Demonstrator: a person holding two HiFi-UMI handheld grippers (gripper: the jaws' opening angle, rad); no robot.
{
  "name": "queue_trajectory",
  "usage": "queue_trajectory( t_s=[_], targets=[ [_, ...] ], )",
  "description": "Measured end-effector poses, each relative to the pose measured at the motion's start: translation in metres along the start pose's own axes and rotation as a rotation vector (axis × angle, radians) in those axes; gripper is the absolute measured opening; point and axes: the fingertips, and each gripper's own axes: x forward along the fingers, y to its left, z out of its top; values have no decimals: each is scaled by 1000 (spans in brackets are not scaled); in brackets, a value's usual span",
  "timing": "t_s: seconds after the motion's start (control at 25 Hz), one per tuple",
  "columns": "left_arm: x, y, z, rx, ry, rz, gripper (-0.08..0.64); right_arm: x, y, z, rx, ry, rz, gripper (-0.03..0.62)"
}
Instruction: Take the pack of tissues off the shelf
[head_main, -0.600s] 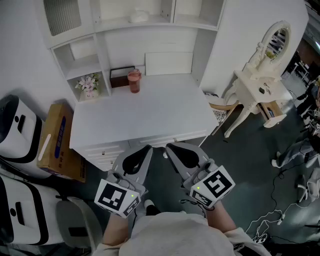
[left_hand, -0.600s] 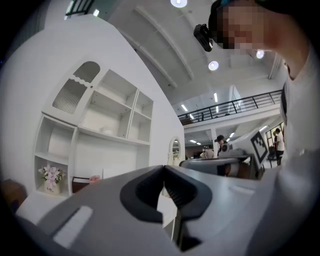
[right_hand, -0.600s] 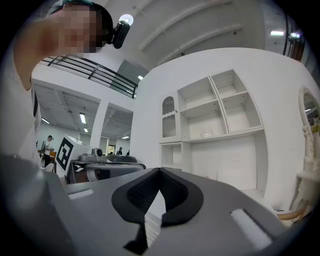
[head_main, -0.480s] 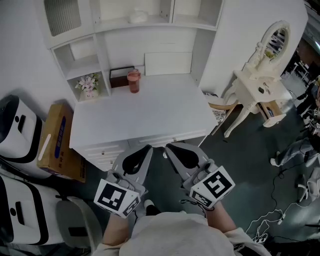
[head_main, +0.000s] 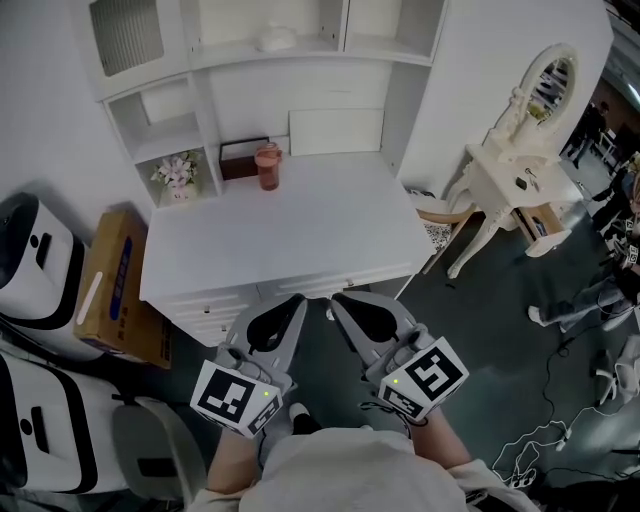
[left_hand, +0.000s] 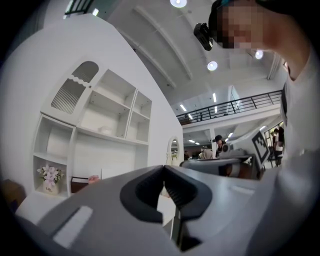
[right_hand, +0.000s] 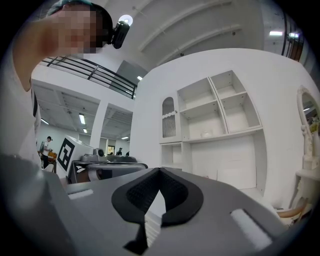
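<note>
The pack of tissues (head_main: 275, 38) is a small white bundle on the upper shelf of the white hutch over the desk; it also shows as the tissue pack (left_hand: 106, 131) and the pack (right_hand: 206, 134) in the gripper views. My left gripper (head_main: 297, 298) and right gripper (head_main: 337, 297) hang side by side in front of the desk's near edge, close to my body and far from the shelf. The left gripper (left_hand: 163, 167) is shut, tips touching, nothing between them. The right gripper (right_hand: 159, 170) is shut and empty as well.
On the white desk (head_main: 300, 240) stand a pink cup (head_main: 267, 164), a dark box (head_main: 243, 157) and a white panel (head_main: 336, 130). Flowers (head_main: 176, 172) sit in a left cubby. A cardboard box (head_main: 118, 285) lies at left, a vanity table (head_main: 520, 170) at right.
</note>
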Motion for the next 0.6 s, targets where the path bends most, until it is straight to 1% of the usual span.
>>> queue_trajectory(
  t_s=[0.28,0.48,0.6],
  targets=[
    [-3,25,-2,17,8,-4,0,27,2,-2,23,-25,5,0],
    [-8,50,-1,45,1,-14,0,51,9,1,4,-51,3,0],
    [-8,60,-1,41,-2,-22,0,56,10,0,-1,-48,-7,0]
  ],
)
